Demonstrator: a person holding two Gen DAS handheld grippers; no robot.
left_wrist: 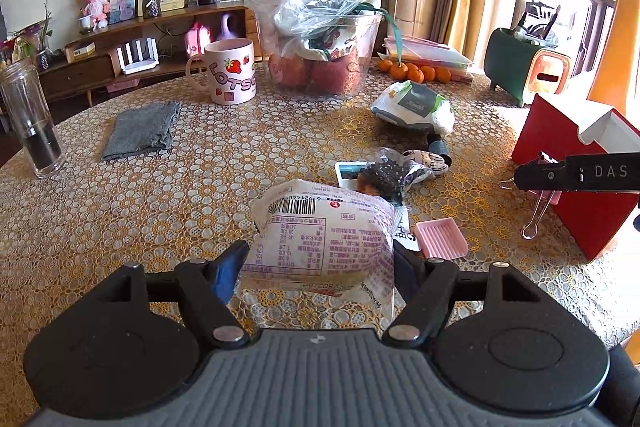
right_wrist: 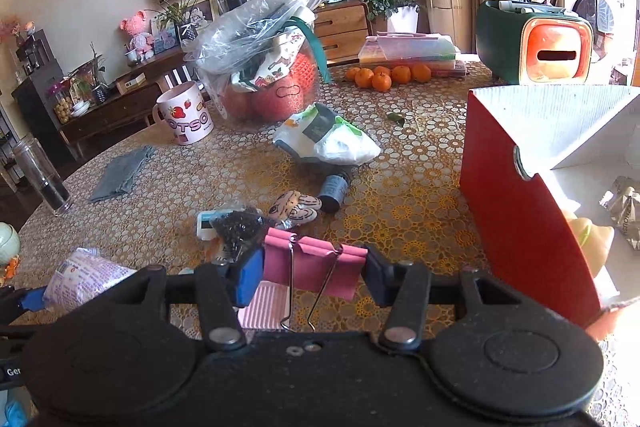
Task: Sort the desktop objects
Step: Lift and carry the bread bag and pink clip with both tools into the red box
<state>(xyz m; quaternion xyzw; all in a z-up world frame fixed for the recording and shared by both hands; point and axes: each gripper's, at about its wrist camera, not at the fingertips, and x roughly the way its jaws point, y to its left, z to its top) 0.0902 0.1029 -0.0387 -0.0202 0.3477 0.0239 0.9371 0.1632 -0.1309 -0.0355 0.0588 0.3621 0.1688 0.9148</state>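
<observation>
My left gripper (left_wrist: 318, 259) is shut on a white snack packet (left_wrist: 320, 239) with purple print and holds it above the table. My right gripper (right_wrist: 314, 275) is shut on a pink binder clip (right_wrist: 312, 267), its wire handles hanging down. In the left wrist view the right gripper (left_wrist: 520, 179) shows at the right edge with the clip (left_wrist: 542, 187), in front of the open red box (left_wrist: 576, 167). The box (right_wrist: 512, 211) stands just right of my right gripper and holds a few items. The snack packet (right_wrist: 86, 279) shows at the lower left of the right wrist view.
On the patterned table lie a pink ridged tray (left_wrist: 440, 239), a dark-beaded bag (left_wrist: 384, 175), a small toy (right_wrist: 296, 207), a dark bottle (right_wrist: 334, 189), a wipes pack (left_wrist: 416, 107), a grey cloth (left_wrist: 140, 131), a mug (left_wrist: 230, 71), a glass bottle (left_wrist: 32, 119), a fruit bowl (left_wrist: 320, 39), oranges (right_wrist: 384, 75) and a green organiser (right_wrist: 532, 43).
</observation>
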